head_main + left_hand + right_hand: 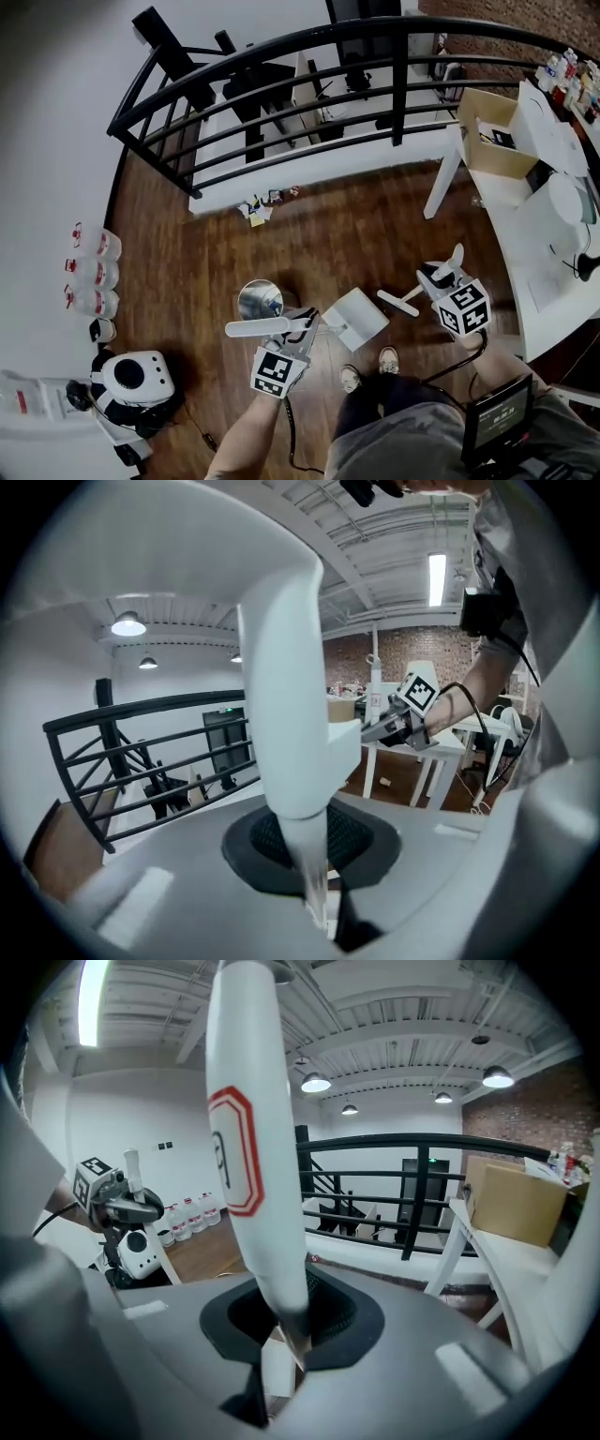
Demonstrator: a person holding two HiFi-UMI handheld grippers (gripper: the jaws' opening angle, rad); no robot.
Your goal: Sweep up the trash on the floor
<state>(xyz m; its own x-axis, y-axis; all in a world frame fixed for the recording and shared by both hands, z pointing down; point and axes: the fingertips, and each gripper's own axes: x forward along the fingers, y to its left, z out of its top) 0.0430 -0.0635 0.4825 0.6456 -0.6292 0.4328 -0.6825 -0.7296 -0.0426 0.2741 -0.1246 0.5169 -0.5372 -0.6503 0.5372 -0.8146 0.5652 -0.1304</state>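
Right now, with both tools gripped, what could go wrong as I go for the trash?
The bin stands right beside the left hand-held gripper; swinging its handle could tip it. The trash lies against the ledge under the railing; sweeping toward that may jam scraps there.

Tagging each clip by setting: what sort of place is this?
Probably a loft-style office or workshop mezzanine. A black metal railing edges the wood floor above a lower level, and a white table carries a cardboard box.
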